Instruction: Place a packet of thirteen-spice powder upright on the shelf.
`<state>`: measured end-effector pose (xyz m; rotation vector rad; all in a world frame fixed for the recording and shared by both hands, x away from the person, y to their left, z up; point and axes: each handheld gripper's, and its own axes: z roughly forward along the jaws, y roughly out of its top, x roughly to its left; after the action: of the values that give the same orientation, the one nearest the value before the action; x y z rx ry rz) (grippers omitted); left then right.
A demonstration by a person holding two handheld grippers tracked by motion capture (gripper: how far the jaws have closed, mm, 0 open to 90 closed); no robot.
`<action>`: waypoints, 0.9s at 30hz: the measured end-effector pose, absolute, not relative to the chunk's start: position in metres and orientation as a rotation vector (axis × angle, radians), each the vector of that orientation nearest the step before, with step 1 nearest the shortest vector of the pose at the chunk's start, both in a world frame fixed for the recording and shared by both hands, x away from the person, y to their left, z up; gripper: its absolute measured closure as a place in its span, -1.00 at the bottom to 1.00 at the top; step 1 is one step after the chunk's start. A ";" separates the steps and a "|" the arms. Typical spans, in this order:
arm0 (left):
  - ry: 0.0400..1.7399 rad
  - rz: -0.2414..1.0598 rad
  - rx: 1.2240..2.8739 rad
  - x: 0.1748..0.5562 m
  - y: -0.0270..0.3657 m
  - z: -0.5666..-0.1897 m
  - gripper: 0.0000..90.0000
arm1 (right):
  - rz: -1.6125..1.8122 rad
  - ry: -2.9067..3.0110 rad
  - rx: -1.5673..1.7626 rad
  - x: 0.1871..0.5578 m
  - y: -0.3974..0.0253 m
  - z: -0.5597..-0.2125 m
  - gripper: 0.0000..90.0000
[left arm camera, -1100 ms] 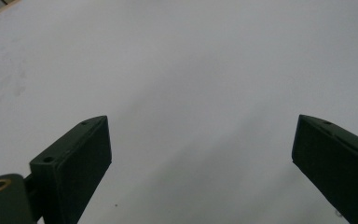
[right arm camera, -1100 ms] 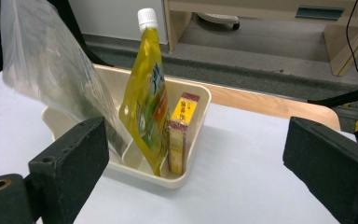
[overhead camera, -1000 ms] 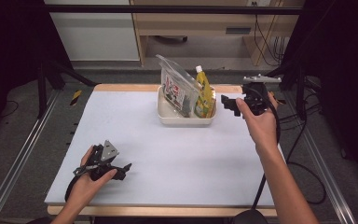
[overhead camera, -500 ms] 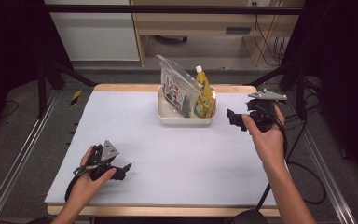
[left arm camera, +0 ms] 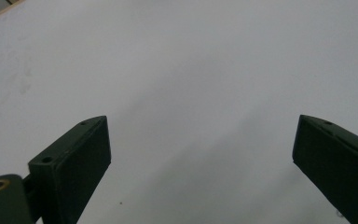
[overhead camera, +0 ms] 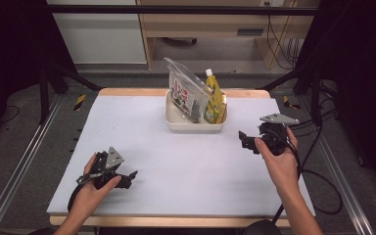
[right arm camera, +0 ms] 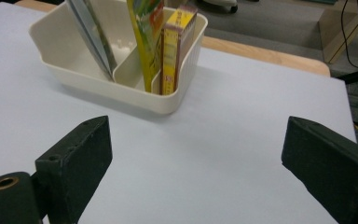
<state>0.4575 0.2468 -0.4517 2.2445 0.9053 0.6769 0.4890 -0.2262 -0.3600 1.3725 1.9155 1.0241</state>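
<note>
A cream divided bin point(overhead camera: 194, 125) point(right arm camera: 98, 86) stands at the far middle of the white table. It holds a clear pouch point(overhead camera: 185, 94) point(right arm camera: 91, 32), a yellow squeeze pouch point(overhead camera: 212, 95) point(right arm camera: 145, 32) and a small yellow box point(right arm camera: 177, 46). My right gripper point(overhead camera: 245, 141) point(right arm camera: 193, 163) is open at the right of the table, a little in front of the bin, jaws empty. My left gripper point(overhead camera: 129, 177) point(left arm camera: 200, 161) rests open near the front left of the table, nothing between its jaws.
The white table top point(overhead camera: 186, 166) has wooden edges. Metal rails point(overhead camera: 14, 171) run along both sides. Cables point(overhead camera: 318, 176) trail off the right edge. A wooden desk point(overhead camera: 210, 24) stands beyond the table.
My right gripper has drawn back from beside the bin toward the person and lower over the table's right side. The left gripper has stayed put.
</note>
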 end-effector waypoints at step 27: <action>0.951 0.702 2.222 0.460 0.252 -0.453 -0.91 | 0.912 1.937 1.361 0.484 -0.229 -0.451 -0.78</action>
<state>0.4600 0.2520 -0.4528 2.2224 0.9512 0.7022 0.4845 -0.2291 -0.4507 1.3611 1.9372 0.9116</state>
